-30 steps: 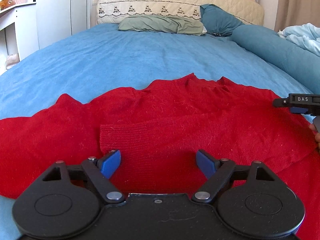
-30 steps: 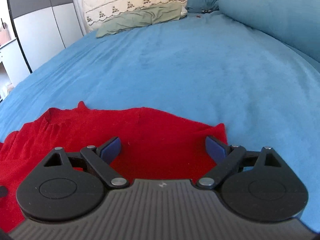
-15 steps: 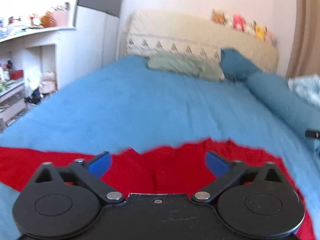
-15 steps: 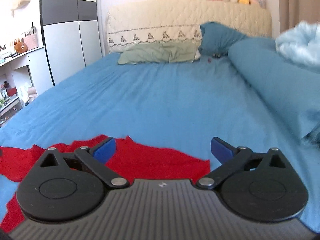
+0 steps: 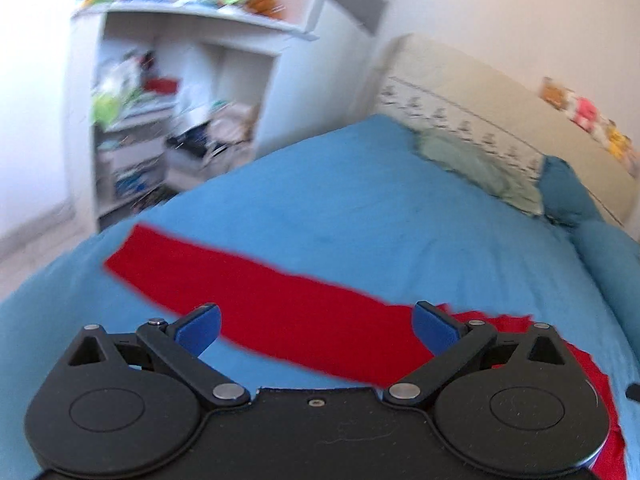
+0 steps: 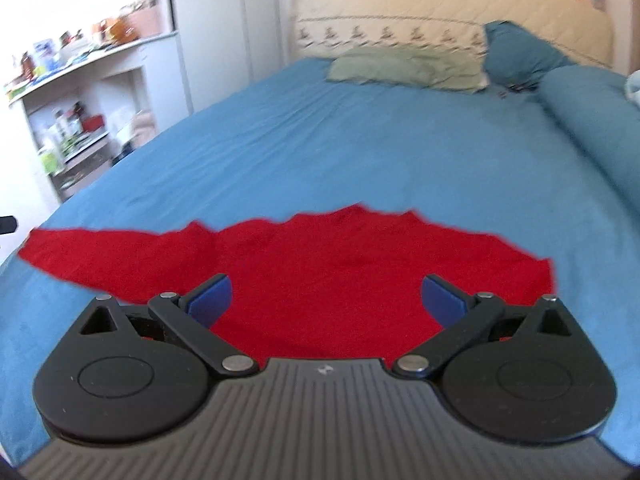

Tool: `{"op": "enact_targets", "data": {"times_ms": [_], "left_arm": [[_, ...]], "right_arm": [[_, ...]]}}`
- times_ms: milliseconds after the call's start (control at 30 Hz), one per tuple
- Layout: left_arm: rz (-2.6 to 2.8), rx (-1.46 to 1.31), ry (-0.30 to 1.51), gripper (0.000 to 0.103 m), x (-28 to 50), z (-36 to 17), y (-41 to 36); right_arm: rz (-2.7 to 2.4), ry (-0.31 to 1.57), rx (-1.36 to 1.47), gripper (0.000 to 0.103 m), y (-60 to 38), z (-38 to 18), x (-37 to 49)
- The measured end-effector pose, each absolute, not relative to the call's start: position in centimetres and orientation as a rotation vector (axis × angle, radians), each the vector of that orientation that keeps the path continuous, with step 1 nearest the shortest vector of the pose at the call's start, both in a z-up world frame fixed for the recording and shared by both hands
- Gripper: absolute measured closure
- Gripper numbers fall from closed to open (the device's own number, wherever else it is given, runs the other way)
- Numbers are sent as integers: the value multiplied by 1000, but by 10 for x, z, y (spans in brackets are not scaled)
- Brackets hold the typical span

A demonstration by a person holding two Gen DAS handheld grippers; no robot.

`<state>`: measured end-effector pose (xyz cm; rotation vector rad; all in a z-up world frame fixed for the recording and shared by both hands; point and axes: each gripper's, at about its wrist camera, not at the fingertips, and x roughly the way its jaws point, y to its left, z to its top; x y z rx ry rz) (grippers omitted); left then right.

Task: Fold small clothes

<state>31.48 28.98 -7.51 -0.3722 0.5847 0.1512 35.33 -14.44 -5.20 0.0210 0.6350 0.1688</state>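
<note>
A red knit sweater (image 6: 352, 272) lies flat on the blue bed sheet (image 6: 360, 152). One sleeve (image 5: 256, 296) stretches out to the left toward the bed's edge. My left gripper (image 5: 316, 330) is open and empty, above the base of that sleeve. My right gripper (image 6: 326, 300) is open and empty, above the sweater's body. A small black piece of the other gripper shows at the left edge of the right wrist view (image 6: 7, 224).
A green pillow (image 6: 404, 70), a dark blue pillow (image 6: 516, 52) and a long blue bolster (image 6: 588, 120) lie near the quilted headboard (image 6: 440, 0). White shelves (image 5: 160, 128) full of clutter stand left of the bed.
Both grippers have risen and pulled back from the sweater. The left wrist view has swung left onto the outstretched sleeve. The right wrist view now takes in the whole sweater.
</note>
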Motion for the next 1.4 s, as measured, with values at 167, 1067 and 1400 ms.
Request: {"op": "enact_targets", "data": {"times_ms": [167, 1067, 1400], "left_arm": [[213, -464, 631, 21, 323, -125, 338], [215, -292, 443, 97, 384, -81, 289], [-212, -123, 356, 97, 408, -15, 40]], "right_arm": [[172, 675, 48, 0, -100, -84, 355], [40, 667, 141, 0, -141, -138, 356], [-57, 593, 188, 0, -234, -103, 329]]}}
